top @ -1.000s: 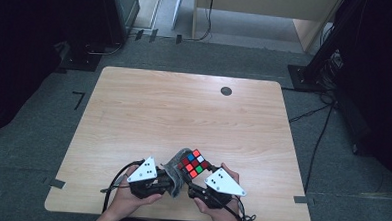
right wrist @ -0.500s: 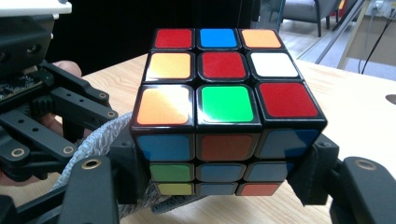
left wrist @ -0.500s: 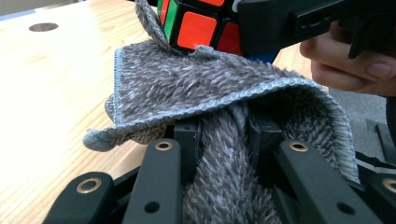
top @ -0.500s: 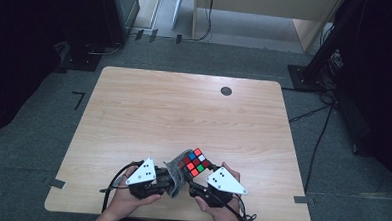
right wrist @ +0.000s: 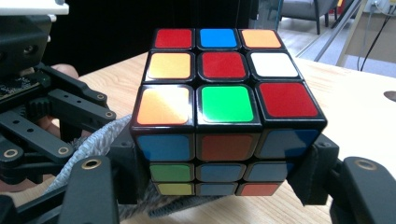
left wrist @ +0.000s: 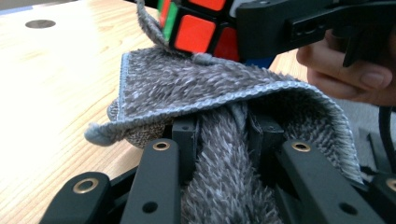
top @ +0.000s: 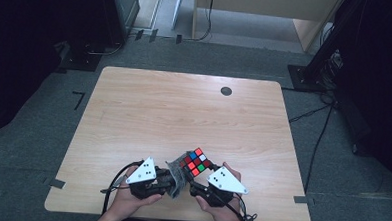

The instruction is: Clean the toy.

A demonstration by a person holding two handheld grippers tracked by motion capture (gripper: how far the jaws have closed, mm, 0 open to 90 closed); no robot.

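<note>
You're holding the puzzle cube [top: 195,162] up at the near edge of the wooden table [top: 184,110], right between your two hands, and your right gripper [top: 196,186] is clamping it by two opposite sides. In the right gripper view the cube [right wrist: 219,112] is sitting squarely between the black jaws, pads pressing on its lower layers. It's thoroughly scrambled: the top face is reading red, blue, orange along the far row, then yellow-orange, red, white, then orange, green, red nearest the camera. The face turned toward the camera is showing blue and orange in its top row, green and blue below, yellow and orange at the bottom (that side is in shadow, so the shades are hard to call). Black plastic is showing between all the stickers, which are glossy and catching the light.

Your left gripper [top: 173,179] is pinching a grey fluffy cloth [left wrist: 219,121], jaws clenched tight on a fold of it. The cloth is draping over the jaw tips and its upper edge is lying against the underside of the cube [left wrist: 196,28].
</note>
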